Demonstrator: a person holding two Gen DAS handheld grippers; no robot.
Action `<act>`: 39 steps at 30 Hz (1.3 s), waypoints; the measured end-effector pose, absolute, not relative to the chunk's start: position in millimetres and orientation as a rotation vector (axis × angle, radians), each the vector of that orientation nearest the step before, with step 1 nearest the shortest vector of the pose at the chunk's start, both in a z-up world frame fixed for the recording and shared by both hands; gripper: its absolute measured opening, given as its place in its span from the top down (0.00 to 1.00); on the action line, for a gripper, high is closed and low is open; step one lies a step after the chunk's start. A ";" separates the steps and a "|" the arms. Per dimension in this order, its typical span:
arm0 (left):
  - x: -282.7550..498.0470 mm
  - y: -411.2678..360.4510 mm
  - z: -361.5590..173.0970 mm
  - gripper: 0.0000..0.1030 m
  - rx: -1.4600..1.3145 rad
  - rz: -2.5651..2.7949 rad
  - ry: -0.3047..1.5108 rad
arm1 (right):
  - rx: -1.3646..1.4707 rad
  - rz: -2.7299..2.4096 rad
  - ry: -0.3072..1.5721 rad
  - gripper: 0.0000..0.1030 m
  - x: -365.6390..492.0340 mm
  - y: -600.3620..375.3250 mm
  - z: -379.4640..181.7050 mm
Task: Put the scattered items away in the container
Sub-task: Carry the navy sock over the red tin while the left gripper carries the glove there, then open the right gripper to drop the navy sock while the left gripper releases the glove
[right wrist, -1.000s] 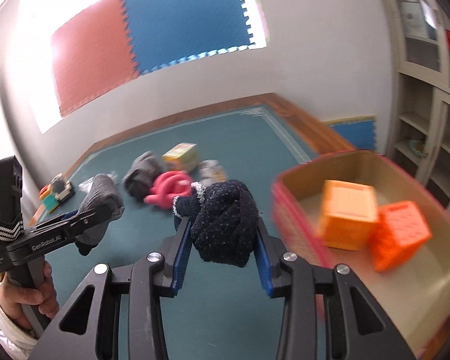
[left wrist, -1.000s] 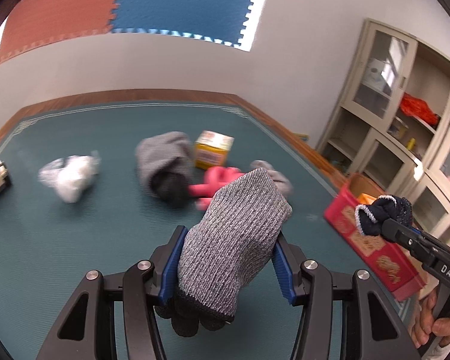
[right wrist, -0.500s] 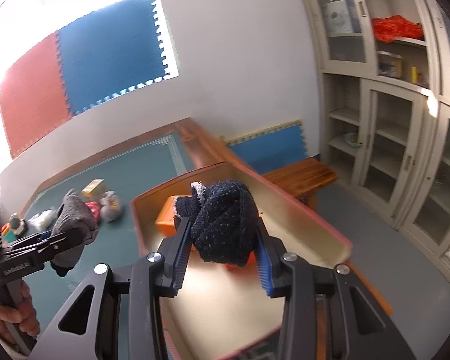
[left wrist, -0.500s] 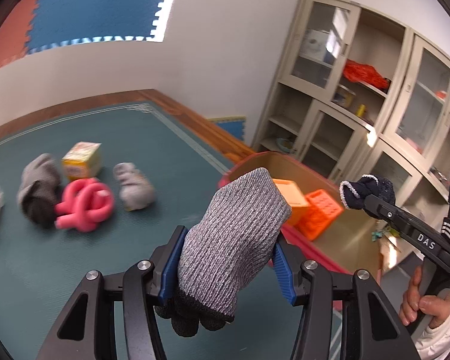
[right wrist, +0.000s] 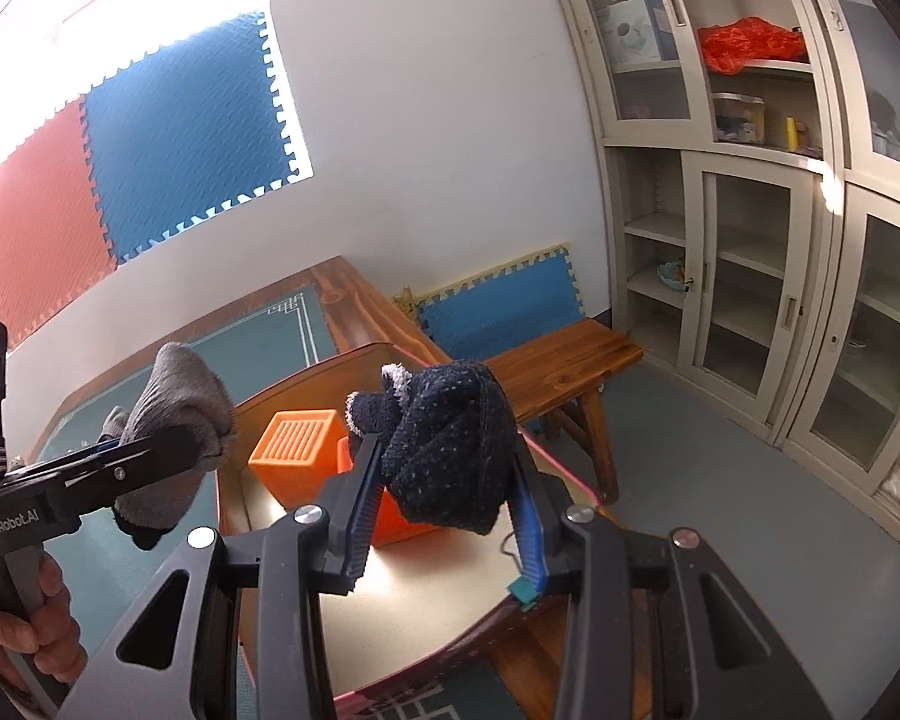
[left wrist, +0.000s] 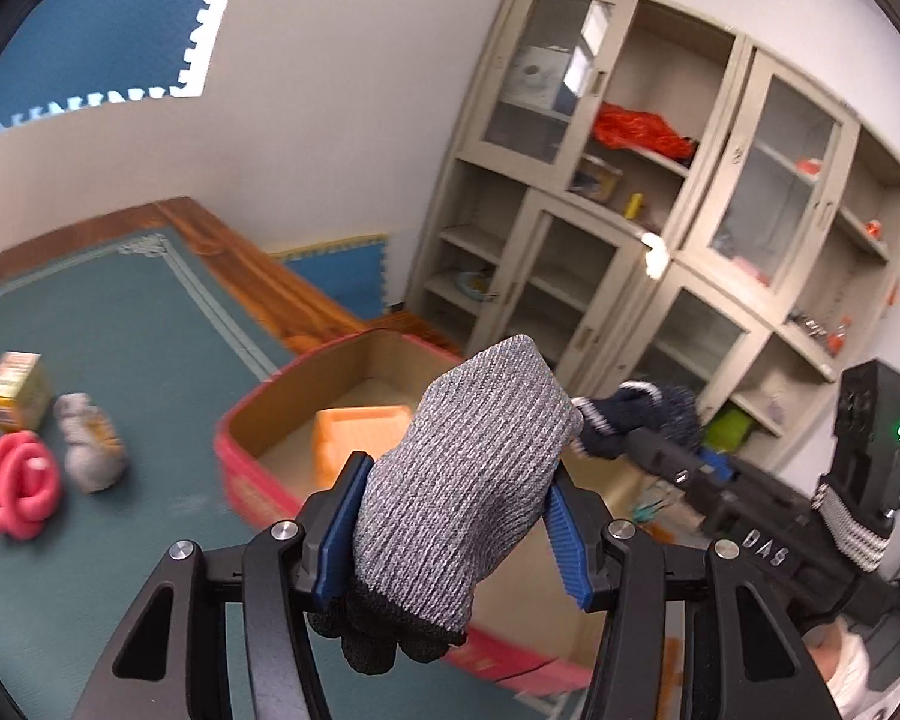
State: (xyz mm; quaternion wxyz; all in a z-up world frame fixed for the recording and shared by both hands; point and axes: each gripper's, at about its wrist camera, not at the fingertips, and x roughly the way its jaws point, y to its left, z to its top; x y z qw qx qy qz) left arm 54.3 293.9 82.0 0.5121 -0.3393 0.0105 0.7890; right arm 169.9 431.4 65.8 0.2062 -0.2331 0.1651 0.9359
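Observation:
My left gripper [left wrist: 453, 516] is shut on a grey knit glove [left wrist: 468, 468], held above the near edge of a red cardboard box [left wrist: 243, 462]. My right gripper [right wrist: 447, 501] is shut on a dark navy sock [right wrist: 450, 444], held over the box's inside [right wrist: 444, 588]. The box holds orange plastic blocks [right wrist: 297, 450]. The left gripper with the grey glove shows in the right wrist view [right wrist: 174, 414], at the box's left edge. The right gripper with the sock shows in the left wrist view [left wrist: 636, 426], over the box.
On the green mat [left wrist: 120, 324] left of the box lie a pink ring toy [left wrist: 21, 492], a small grey item [left wrist: 87, 444] and a yellow carton [left wrist: 15, 390]. Beige cabinets [left wrist: 660, 228] and a wooden bench [right wrist: 558, 360] stand beyond the table.
Both grippers swung right with their items, from over the mat to the box. The right gripper now sits further over the box's inside.

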 end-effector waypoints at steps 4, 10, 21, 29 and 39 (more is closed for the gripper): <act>54.6 312.6 78.1 0.36 -0.835 1.848 -0.002 | -0.637 2.602 0.462 0.58 173.2 433.4 66.7; 58.7 314.3 77.9 0.18 -0.812 1.863 0.017 | -0.642 2.608 0.457 0.58 172.1 432.2 65.7; 32.0 284.1 73.0 0.18 -0.842 1.997 -0.012 | -0.834 2.694 0.285 0.58 157.9 400.9 59.1; 24.4 258.5 77.4 0.18 -0.824 2.036 -0.036 | -1.074 2.710 0.250 0.58 130.3 390.6 44.4; 4.5 227.4 72.7 0.18 -0.854 2.078 -0.116 | -1.257 2.695 0.187 0.58 82.6 382.4 38.4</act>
